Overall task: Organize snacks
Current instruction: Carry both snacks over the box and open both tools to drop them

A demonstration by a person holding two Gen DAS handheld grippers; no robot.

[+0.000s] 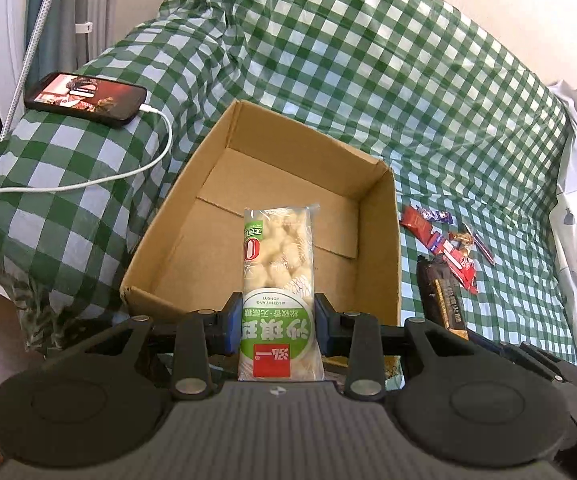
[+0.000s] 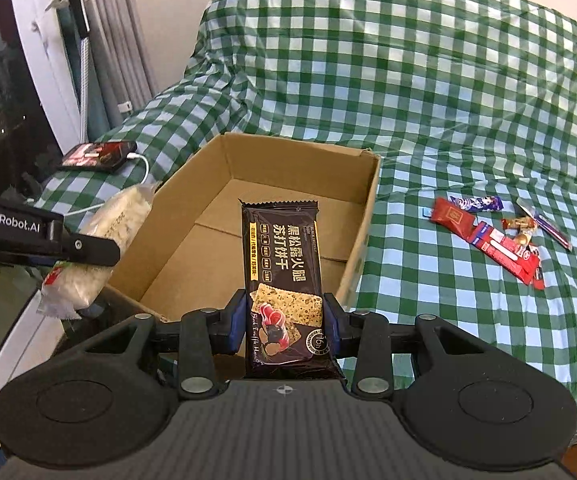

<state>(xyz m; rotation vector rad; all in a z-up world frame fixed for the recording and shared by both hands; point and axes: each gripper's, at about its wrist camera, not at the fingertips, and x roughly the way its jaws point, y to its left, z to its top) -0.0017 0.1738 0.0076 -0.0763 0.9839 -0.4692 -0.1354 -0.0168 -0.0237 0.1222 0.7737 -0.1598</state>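
Left wrist: left hand-held gripper clamps pastry pack over box.

My left hand-held gripper is clamped on a pale packet, which sticks out forward between its blue pads. My right hand-held gripper pinches a dark packet the same way, level and beside the left one.

Snack labels and a rig brand, readable

"GenRobot.AI" marks the left gripper; "WUZHETANG HONGYI" the green pack; "16h" the black pack.
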